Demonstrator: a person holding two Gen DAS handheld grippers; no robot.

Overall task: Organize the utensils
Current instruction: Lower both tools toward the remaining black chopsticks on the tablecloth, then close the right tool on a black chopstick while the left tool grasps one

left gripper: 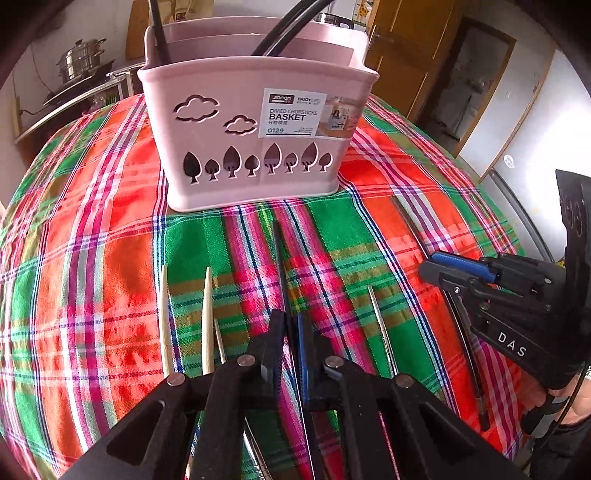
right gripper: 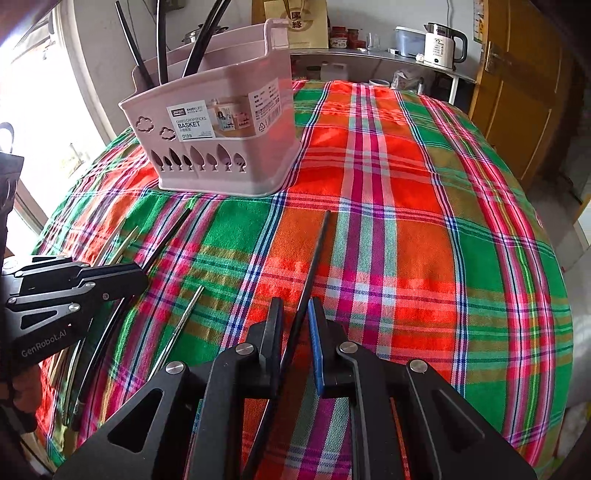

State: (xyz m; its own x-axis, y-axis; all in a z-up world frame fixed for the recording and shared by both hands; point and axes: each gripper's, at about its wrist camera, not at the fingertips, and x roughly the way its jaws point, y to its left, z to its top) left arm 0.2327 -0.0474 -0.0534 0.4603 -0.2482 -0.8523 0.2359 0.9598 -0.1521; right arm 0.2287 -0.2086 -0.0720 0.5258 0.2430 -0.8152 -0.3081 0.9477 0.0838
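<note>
A pink divided chopstick basket (left gripper: pixel 251 122) stands at the far side of the plaid tablecloth and holds several black chopsticks (left gripper: pixel 284 33); it also shows in the right wrist view (right gripper: pixel 221 129). My left gripper (left gripper: pixel 290 332) is shut on a black chopstick (left gripper: pixel 279 254) that lies along the cloth. My right gripper (right gripper: pixel 295 325) has its jaws close around another black chopstick (right gripper: pixel 317 251); it shows from the side in the left wrist view (left gripper: pixel 436 266). Two pale wooden chopsticks (left gripper: pixel 207 314) lie left of my left gripper. A metal chopstick (left gripper: pixel 380 325) lies to its right.
The plaid tablecloth (right gripper: pixel 424 221) covers the table. A steamer pot (left gripper: pixel 81 59) stands on a shelf at the back left. A kettle (right gripper: pixel 441 46) and jars sit on a counter behind the table. A wooden door (right gripper: pixel 517 92) is at the right.
</note>
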